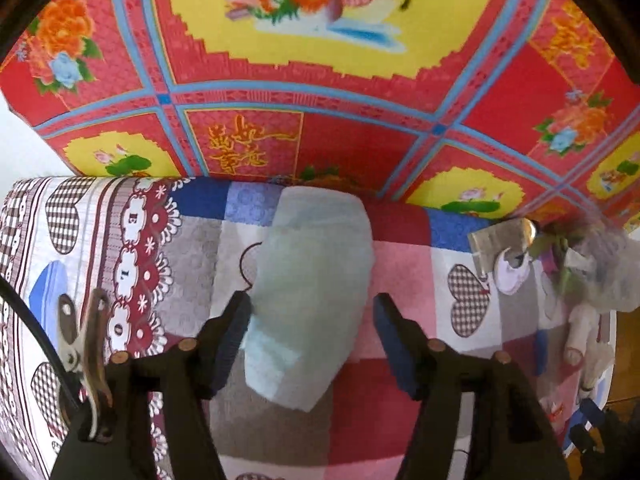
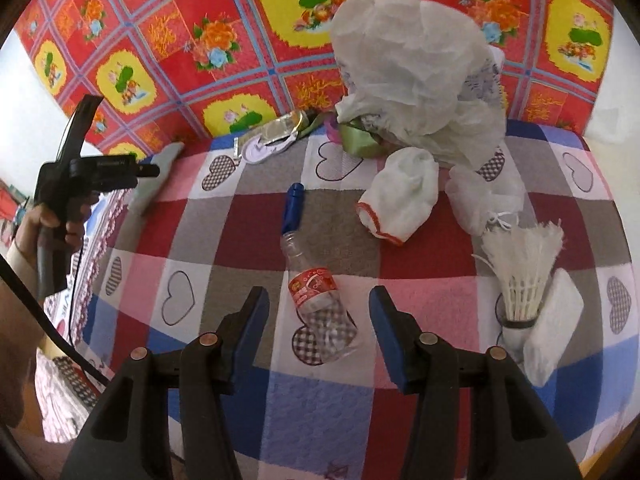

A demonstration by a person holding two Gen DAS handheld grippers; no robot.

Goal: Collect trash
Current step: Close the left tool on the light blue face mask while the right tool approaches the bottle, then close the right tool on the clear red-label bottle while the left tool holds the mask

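Behind the checked tablecloth [image 2: 248, 216] hangs a red floral sheet [image 2: 168, 28]. White plastic bag [image 2: 412, 68] slumps at the back. Left gripper [image 1: 312, 308] is spread around a pale folded cloth [image 1: 308, 280]; right gripper [image 2: 320, 304] is spread over an empty bottle [image 2: 316, 296] lying on its side.

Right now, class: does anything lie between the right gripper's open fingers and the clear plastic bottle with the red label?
Nothing visible does. The right gripper is open, and the clear plastic bottle lies on the checked cloth between its fingers.
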